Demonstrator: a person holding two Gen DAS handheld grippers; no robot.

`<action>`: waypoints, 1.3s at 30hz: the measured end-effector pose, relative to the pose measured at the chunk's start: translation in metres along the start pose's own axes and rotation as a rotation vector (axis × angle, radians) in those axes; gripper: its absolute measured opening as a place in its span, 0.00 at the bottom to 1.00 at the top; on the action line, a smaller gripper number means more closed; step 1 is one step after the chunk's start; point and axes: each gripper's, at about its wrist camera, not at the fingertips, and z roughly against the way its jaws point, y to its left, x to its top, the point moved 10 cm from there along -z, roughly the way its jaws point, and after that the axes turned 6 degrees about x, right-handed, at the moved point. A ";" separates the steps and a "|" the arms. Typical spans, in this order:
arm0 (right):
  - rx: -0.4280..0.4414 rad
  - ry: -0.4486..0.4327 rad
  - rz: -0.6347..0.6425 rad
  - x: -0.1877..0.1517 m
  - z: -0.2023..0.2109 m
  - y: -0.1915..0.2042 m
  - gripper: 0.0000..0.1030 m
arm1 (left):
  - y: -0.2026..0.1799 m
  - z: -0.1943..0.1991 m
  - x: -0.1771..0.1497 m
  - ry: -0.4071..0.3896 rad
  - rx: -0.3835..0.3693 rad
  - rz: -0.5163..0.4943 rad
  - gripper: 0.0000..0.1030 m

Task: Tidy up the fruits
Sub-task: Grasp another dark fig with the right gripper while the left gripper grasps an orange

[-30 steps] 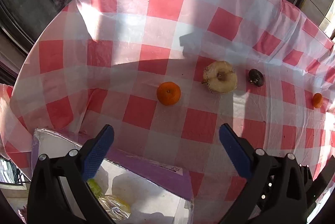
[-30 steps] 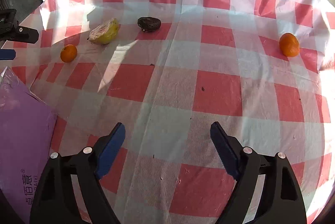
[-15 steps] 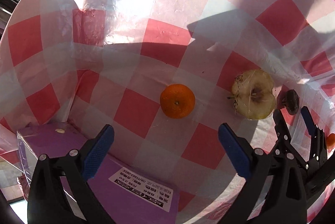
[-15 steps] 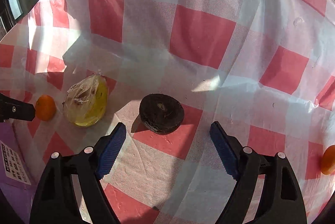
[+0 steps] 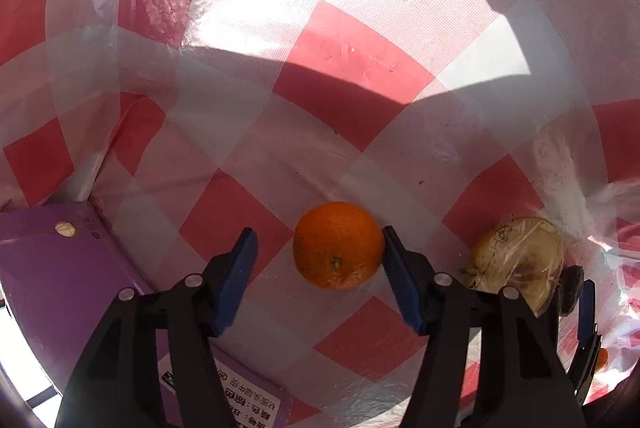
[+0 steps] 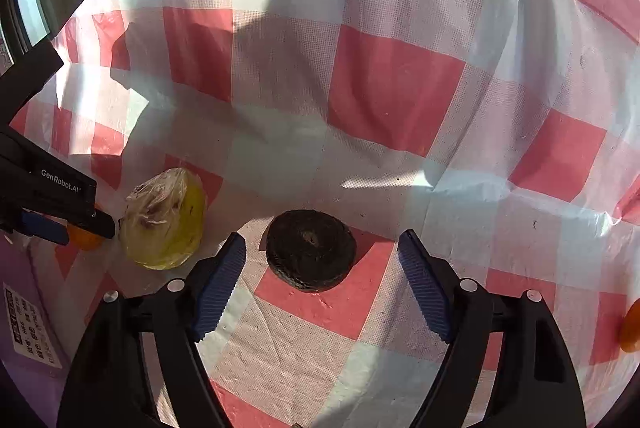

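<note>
A red-and-white checked plastic tablecloth (image 5: 352, 68) covers the whole work surface, its thin film wrinkled and glossy where sunlight strikes it, with broad dark shadows lying across the squares. In the right wrist view the same cloth (image 6: 396, 88) shows small dark specks and creases. A purple box (image 5: 48, 280) sits at the lower left of the left wrist view, touching the cloth's folded edge; a small round pale sticker lies on its top, and a white printed label shows on its near side. Beyond the cloth's far left edge, dark window frames (image 6: 24, 8) stand.
</note>
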 end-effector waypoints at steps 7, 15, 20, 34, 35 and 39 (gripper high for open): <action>-0.016 -0.023 -0.025 -0.001 0.012 -0.018 0.54 | -0.012 0.012 -0.020 -0.037 -0.059 -0.007 0.40; -0.031 -0.026 -0.021 -0.002 0.015 -0.024 0.40 | -0.024 0.076 -0.071 -0.278 -0.088 -0.105 0.40; -0.008 -0.024 -0.043 -0.015 0.028 -0.028 0.39 | -0.037 0.104 -0.122 -0.417 -0.118 -0.271 0.40; -0.025 -0.030 -0.236 -0.127 0.146 -0.064 0.39 | -0.052 0.061 -0.221 -0.426 -0.238 -0.537 0.40; -0.027 -0.023 -0.241 -0.135 0.152 -0.065 0.39 | -0.052 0.058 -0.227 -0.422 -0.242 -0.556 0.40; -0.028 0.017 -0.255 -0.160 0.164 -0.050 0.39 | -0.051 0.051 -0.251 -0.398 -0.241 -0.615 0.40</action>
